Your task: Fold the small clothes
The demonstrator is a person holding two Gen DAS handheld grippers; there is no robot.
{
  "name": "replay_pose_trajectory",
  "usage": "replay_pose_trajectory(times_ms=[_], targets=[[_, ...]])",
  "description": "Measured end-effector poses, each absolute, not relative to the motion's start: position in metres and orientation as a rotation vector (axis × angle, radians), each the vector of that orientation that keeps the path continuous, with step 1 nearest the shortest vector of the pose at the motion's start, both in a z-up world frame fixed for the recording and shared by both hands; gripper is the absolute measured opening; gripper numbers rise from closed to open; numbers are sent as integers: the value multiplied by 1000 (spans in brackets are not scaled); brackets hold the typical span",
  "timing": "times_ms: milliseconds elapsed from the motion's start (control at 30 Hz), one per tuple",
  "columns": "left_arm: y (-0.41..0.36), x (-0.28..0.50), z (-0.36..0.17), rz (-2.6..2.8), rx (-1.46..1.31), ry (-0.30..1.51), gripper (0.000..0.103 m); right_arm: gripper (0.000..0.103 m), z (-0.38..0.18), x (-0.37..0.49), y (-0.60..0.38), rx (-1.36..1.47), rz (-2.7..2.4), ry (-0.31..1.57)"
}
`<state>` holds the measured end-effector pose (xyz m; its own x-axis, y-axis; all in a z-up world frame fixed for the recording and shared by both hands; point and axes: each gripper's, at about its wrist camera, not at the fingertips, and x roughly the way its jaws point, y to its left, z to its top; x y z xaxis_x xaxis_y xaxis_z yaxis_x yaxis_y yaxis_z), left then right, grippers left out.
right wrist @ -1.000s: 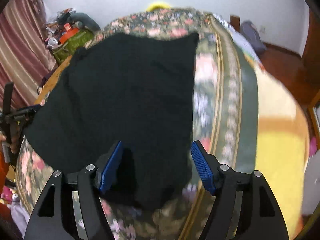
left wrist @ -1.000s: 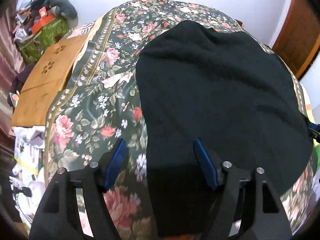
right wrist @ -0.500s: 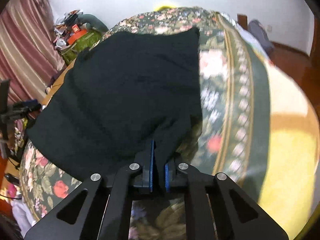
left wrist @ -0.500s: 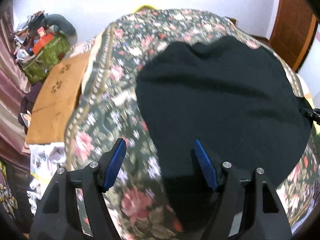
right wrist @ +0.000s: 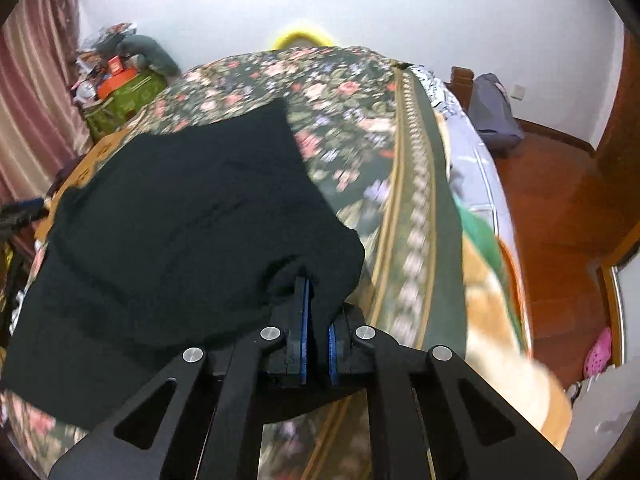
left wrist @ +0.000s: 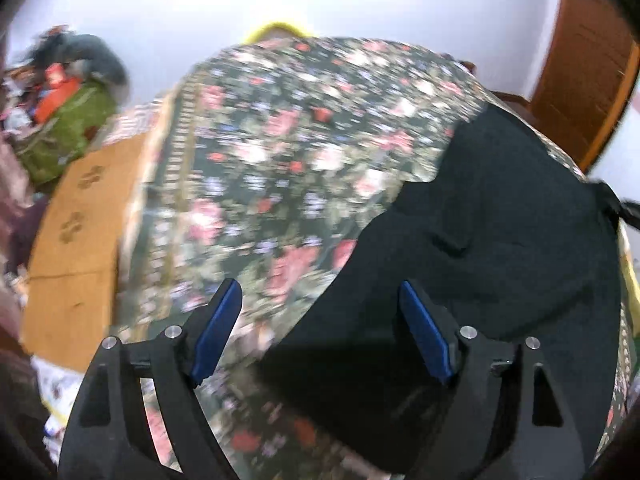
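Note:
A black garment point(right wrist: 180, 216) lies spread on the floral bedspread point(right wrist: 352, 128). My right gripper point(right wrist: 316, 332) is shut on the garment's near right corner, which is bunched and lifted off the bed. In the left wrist view the garment point(left wrist: 500, 248) fills the right side. My left gripper point(left wrist: 320, 328) is open and empty; its right finger is over the garment's near left edge and its left finger is over the floral bedspread point(left wrist: 280, 160).
A cardboard box point(left wrist: 76, 240) lies beside the bed on the left, with a green bag point(left wrist: 64, 132) and clutter behind it. A wooden door point(left wrist: 580, 80) stands at the right. A grey bag point(right wrist: 492, 108) sits on the wooden floor right of the bed.
My right gripper closed on the garment's near right corner and lifted it, pulling it across. My left gripper stayed open and swung left, so the garment now sits further right in its view.

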<state>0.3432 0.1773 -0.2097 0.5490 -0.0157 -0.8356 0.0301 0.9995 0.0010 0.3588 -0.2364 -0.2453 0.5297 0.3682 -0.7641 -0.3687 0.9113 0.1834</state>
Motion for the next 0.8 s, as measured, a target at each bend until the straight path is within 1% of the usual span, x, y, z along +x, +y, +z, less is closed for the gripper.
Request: replay_pose_trajectory(times_ms=[133,200,233,267,300,333,367,400,467,533,800], targets=[[165,363,-231,-93,-14,1032,81,7,-242,375,-234,18,397,891],[165,369,-240,-113,-82,1051,71,9,-241,378,-235,28,395,905],[164,370,-242,-130,-108,1058,58,9,-240,374,-235,19,387,905],[164,369,-243,-153,-137,1059,44,11,-239,370,-234,13,387,906],[164,367,-242,-158,-154,1053,40,21,-238,366,-235,14,391,910],[162,364,-240,-137,-143,1048,30,37,-236,360,-236,13,390,914],[162,362,-239,-110,-129,1051,17,44,-234,354,-238,8,385,912],[163,359,-238,-94,-128,1062,14,52,-230,344,-239,-2,382,896],[169,354,-239,-77,-164,1076,10,56,-222,332,-239,-25,392,880],[174,341,-240,-46,-186,1094,9,63,-215,316,-236,-44,413,873],[167,266,-238,10,-203,1164,9,64,-211,246,-206,-17,594,920]])
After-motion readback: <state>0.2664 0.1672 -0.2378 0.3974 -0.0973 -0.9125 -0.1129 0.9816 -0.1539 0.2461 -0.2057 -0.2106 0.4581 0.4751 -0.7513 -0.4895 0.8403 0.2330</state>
